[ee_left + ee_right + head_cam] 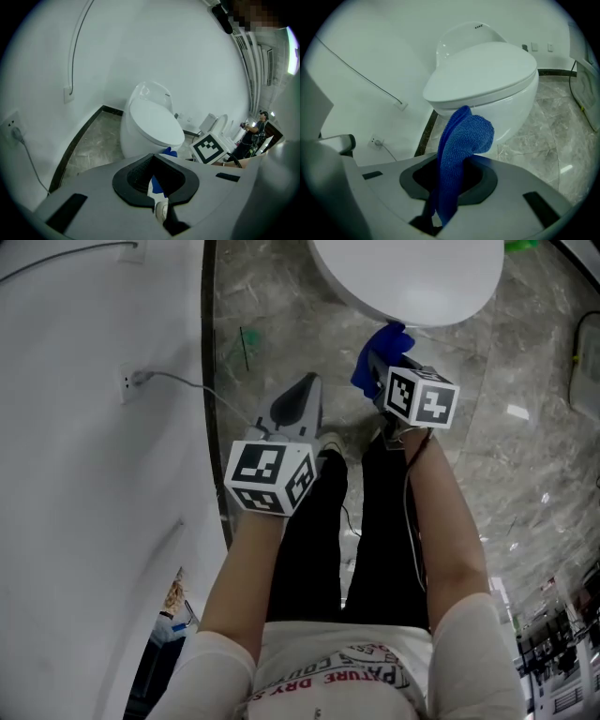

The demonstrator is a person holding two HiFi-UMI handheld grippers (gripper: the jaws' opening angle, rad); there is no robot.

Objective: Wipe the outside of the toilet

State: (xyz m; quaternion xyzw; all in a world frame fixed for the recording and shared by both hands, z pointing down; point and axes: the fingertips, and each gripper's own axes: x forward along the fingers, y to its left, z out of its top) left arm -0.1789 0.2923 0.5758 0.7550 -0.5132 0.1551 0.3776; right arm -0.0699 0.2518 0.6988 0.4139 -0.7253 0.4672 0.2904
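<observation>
Obs., head view: white ceramic toilet with closed oval lid [403, 277] at 12 o'clock, grey marble-patterned floor [525, 456] from 1 to 4 o'clock, white wall with a socket and cord [128, 381] at 9 to 10 o'clock.

Right gripper [380, 379]: jaws pinching a blue terry microfibre cloth [464, 140]. The cloth stands up out of the jaws and its free end folds over toward 1 o'clock. In the right gripper view the fold lies in front of the bowl's front curve, just under the lid rim. Contact with the porcelain cannot be confirmed from this angle; near at least.

Left gripper [298, 407]: jaws pressed together, nothing gripped. It is held at 7 o'clock of the right one, well apart from the toilet and pointed at it. A scrap of blue and white shows through its opening; probably something beyond the jaws, unclear what.

Progress (judgement): at or just before the first wipe. No wet streaks or wiped bands are visible on the lid, bowl or tank, so no area can be logged as done. Left to do: bowl front and both flanks, lid top, tank, base at the floor.

Writing: small dark lettering on the tank top [477, 26], too small to read. Print on the person's white shirt [366, 673] is upside down and mostly creased; only "DRY" is legible
</observation>
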